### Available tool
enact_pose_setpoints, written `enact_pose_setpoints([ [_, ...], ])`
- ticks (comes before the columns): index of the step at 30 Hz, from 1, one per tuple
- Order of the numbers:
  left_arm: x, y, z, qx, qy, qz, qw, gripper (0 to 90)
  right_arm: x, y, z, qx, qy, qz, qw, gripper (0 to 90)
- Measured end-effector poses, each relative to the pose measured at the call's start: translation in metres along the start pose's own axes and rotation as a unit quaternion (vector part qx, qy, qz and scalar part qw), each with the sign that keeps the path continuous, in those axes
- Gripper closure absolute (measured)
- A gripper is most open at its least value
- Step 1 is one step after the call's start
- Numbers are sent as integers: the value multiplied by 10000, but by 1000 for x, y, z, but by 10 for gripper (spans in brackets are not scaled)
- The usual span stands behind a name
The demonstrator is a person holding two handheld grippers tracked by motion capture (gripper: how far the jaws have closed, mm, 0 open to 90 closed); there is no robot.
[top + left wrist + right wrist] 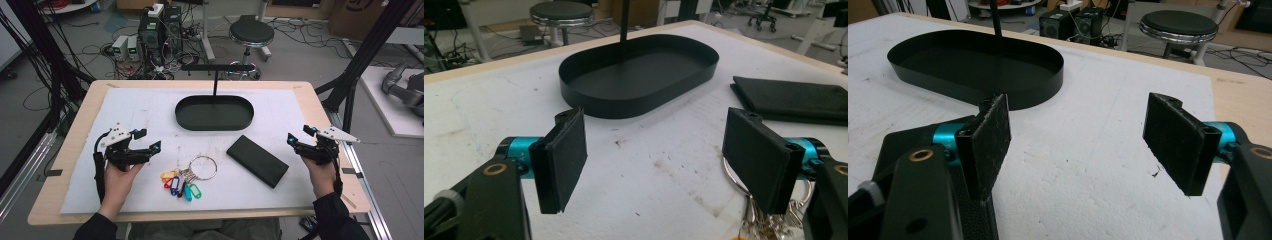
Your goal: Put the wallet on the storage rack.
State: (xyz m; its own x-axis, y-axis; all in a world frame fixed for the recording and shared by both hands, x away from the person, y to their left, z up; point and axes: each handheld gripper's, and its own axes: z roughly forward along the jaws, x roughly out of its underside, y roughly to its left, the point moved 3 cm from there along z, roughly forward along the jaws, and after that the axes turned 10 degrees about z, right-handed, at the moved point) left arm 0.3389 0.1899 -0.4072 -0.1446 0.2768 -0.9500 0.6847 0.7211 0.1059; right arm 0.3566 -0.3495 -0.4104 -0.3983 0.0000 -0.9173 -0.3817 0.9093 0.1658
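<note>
A black oval tray [185,120] with an upright T-shaped post stands at the back middle of the white mat. In front of it lies a key ring [202,167] with several coloured tags. A flat black case [257,160] lies to the right of the keys. My left gripper [149,140] is open, left of the keys, and holds nothing. My right gripper [299,135] is open too, just right of the case. In the left gripper view the left gripper [659,160] faces the tray [624,105], with the key ring [730,175] by its right jaw and the case [794,100] beyond. In the right gripper view the right gripper [1080,142] hovers over bare mat, the tray [1013,95] ahead and the case [905,137] under its left jaw.
The white mat [130,110] covers most of the wooden table [75,145]. A round stool [251,34], computer boxes [160,30] and loose cables stand on the floor behind. Black frame struts [365,55] rise at the table's right and left.
</note>
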Motion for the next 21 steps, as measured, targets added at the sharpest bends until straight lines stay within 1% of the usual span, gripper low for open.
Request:
enact_pose_setpoints([
  [1,-2,-1,0,-28,9,105,9999,266,0,-1,0,11,-4,-45,10000,275],
  [2,-2,-1,0,-28,9,105,9999,267,0,-1,-1,17,6,-39,10000,275],
  [5,-4,-5,5,75,68,120,9999,266,0,-3,0,50,-1,-34,10000,275],
  [6,-4,-5,5,75,68,120,9999,267,0,-3,0,61,11,-13,10000,275],
  [7,-5,-7,9,149,56,132,9998,267,1,-4,0,78,14,-11,10000,275],
  [8,-5,-7,9,149,56,132,9998,268,1,-5,1,85,29,-20,10000,275],
  [9,-7,-9,13,206,72,164,9996,268,1,-6,1,98,46,-16,9999,275],
  [10,-7,-9,13,206,72,164,9996,268,2,-6,1,109,50,-2,9999,275],
  [12,-8,-11,19,234,60,158,9996,268,2,-7,0,108,42,-1,9999,275],
  [13,-8,-12,22,240,87,175,9995,269,3,-8,-1,112,-6,20,9999,284],
  [14,-9,-13,25,279,102,174,9994,272,4,-10,-2,112,-30,4,9999,299],
  [15,-9,-16,30,360,129,155,9991,292,5,-11,-4,123,-6,37,9999,300],
  [16,-9,-16,30,360,129,155,9991,301,5,-11,-4,123,-6,37,9999,300],
  [21,-10,-24,44,508,228,217,9982,306,7,-15,-11,194,-36,75,9998,301],
])
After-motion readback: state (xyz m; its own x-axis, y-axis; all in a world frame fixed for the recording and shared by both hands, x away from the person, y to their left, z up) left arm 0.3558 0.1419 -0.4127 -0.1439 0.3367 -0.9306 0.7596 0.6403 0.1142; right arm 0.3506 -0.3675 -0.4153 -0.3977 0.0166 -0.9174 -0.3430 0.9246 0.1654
